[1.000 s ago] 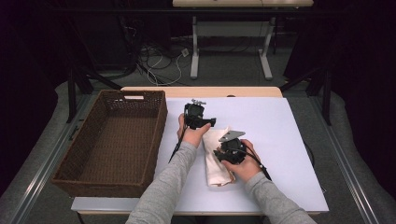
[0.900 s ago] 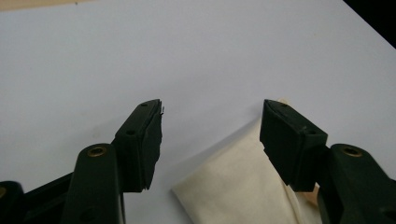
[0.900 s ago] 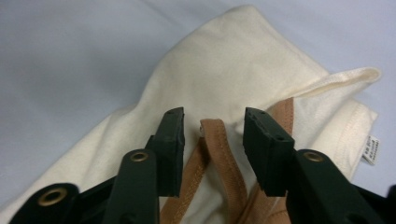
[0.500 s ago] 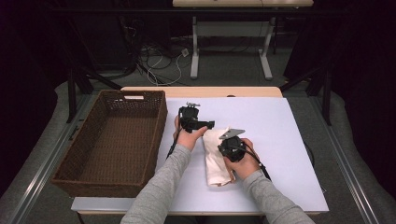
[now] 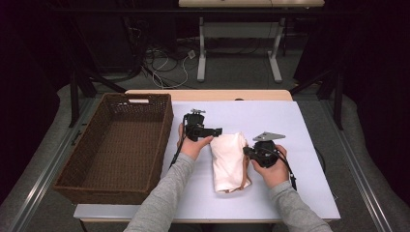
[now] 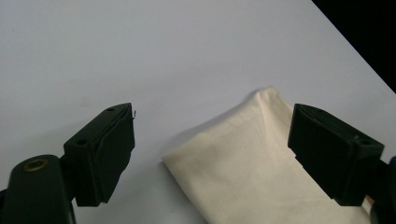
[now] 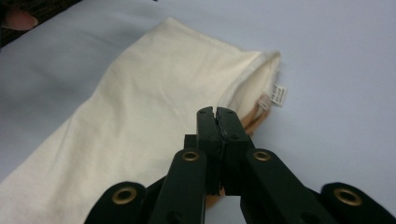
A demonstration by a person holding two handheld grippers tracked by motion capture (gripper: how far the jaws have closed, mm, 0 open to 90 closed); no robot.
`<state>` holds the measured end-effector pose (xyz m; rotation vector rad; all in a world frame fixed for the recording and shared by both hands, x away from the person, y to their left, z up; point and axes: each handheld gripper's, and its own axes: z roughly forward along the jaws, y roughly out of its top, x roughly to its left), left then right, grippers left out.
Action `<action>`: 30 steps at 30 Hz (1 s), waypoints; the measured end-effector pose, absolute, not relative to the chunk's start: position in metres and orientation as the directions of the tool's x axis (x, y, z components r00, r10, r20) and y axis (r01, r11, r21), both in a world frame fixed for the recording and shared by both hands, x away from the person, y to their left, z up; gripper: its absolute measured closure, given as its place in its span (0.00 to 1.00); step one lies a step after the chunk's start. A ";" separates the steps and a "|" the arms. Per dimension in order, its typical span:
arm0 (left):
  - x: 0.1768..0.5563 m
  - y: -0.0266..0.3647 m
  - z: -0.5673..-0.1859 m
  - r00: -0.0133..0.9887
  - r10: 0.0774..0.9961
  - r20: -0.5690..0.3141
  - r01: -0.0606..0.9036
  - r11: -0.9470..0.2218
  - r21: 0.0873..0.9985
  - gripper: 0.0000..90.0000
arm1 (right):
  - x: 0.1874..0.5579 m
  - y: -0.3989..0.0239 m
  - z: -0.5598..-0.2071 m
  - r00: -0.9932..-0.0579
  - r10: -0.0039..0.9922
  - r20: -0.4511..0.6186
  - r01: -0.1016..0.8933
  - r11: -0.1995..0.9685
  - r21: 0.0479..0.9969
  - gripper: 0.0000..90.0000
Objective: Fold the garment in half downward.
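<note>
A folded cream cloth bag (image 5: 229,162) lies flat on the white table (image 5: 300,193) between my two grippers. My left gripper (image 5: 212,132) hovers at its far left corner. Its jaws have just been opening and now stand wide apart (image 6: 210,144), with the cloth's corner (image 6: 252,163) below and beyond them, untouched by the pads. My right gripper (image 5: 247,152) is at the cloth's right edge with its jaws shut (image 7: 217,114) over the hem (image 7: 154,107), beside a tan strap (image 7: 256,122). I cannot tell whether a fold is pinched.
A large brown wicker basket (image 5: 82,145) stands at the table's left side, holding nothing. A small white label (image 7: 278,94) sticks out of the cloth's hem. Bare white tabletop lies right of the cloth and behind it. Another table's legs and cables are on the floor beyond.
My right gripper has shut and moved to the right along the cloth's edge. The cloth now lies a little wider and flatter. My left gripper's jaws have spread while that hand stayed put.
</note>
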<state>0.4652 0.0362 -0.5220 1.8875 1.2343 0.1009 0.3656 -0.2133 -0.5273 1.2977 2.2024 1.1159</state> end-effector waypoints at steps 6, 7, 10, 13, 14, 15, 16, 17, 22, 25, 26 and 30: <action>0.464 0.038 -0.525 0.493 0.785 -0.376 0.729 -0.137 0.670 0.17 | 0.358 -0.227 -0.532 -0.489 0.869 0.070 0.592 0.272 0.759 0.93; 0.464 0.038 -0.525 0.493 0.785 -0.376 0.729 -0.137 0.670 0.18 | 0.358 -0.227 -0.532 -0.489 0.869 0.070 0.592 0.272 0.759 0.93; 0.464 0.039 -0.527 0.491 0.782 -0.384 0.736 -0.137 0.662 0.22 | 0.353 -0.233 -0.531 -0.476 0.877 0.067 0.585 0.259 0.768 0.87; 0.463 0.040 -0.527 0.482 0.791 -0.378 0.737 -0.132 0.663 0.27 | 0.346 -0.236 -0.523 -0.475 0.878 0.051 0.554 0.254 0.793 0.79; 0.463 0.040 -0.527 0.482 0.791 -0.378 0.737 -0.132 0.663 0.28 | 0.346 -0.236 -0.523 -0.475 0.878 0.051 0.554 0.254 0.793 0.79; 0.463 0.041 -0.527 0.476 0.796 -0.374 0.740 -0.133 0.660 0.30 | 0.343 -0.238 -0.520 -0.481 0.875 0.053 0.542 0.250 0.803 0.75; 0.463 0.040 -0.527 0.470 0.798 -0.376 0.744 -0.129 0.655 0.31 | 0.341 -0.238 -0.518 -0.483 0.874 0.051 0.536 0.249 0.807 0.74; 0.463 0.040 -0.528 0.462 0.802 -0.378 0.752 -0.127 0.647 0.32 | 0.340 -0.239 -0.517 -0.486 0.873 0.052 0.530 0.247 0.812 0.72; 0.463 0.037 -0.531 0.447 0.809 -0.383 0.769 -0.128 0.626 0.39 | 0.334 -0.241 -0.511 -0.492 0.869 0.041 0.505 0.247 0.827 0.69; 0.464 0.035 -0.535 0.439 0.820 -0.368 0.780 -0.145 0.608 0.43 | 0.333 -0.241 -0.511 -0.497 0.866 0.047 0.499 0.241 0.832 0.69; 0.465 0.034 -0.536 0.431 0.824 -0.368 0.788 -0.145 0.598 0.43 | 0.333 -0.241 -0.511 -0.500 0.865 0.045 0.498 0.245 0.832 0.68; 0.467 0.033 -0.543 0.400 0.838 -0.371 0.813 -0.138 0.565 0.47 | 0.333 -0.239 -0.511 -0.507 0.861 0.037 0.496 0.257 0.829 0.68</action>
